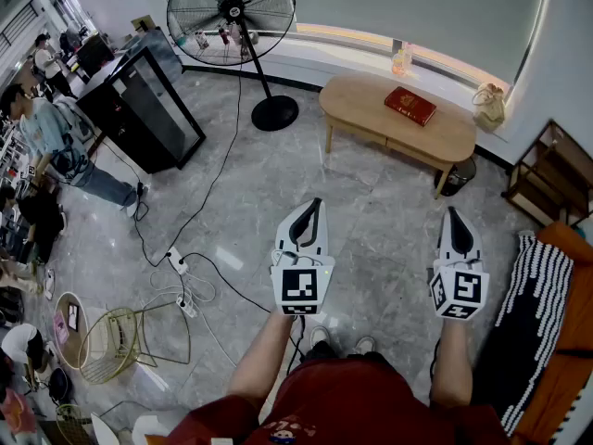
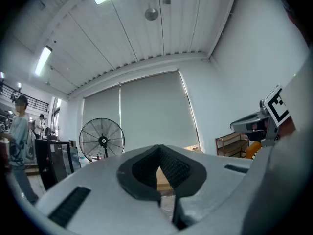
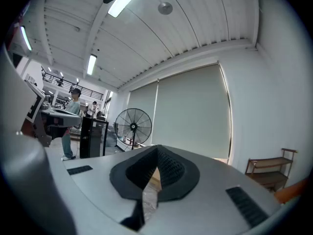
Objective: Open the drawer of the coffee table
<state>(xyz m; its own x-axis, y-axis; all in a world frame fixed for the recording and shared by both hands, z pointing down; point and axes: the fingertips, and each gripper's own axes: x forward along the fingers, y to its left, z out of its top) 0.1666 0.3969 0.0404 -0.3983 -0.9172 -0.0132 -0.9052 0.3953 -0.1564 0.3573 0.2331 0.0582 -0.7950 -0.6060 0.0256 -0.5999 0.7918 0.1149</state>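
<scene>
The wooden coffee table stands across the floor, far ahead of me by the window wall. A red book and a small bottle rest on its top. A drawer front shows under the near edge. My left gripper and right gripper are held level at waist height, well short of the table, both shut with nothing between their jaws. A sliver of the wooden table shows through the gap in the left gripper view, below the left gripper's tips. The right gripper faces the same wall.
A tall standing fan and a black cabinet stand at the left rear. Cables and a power strip run across the floor on my left. A wooden shelf and an orange sofa line the right side. People stand at far left.
</scene>
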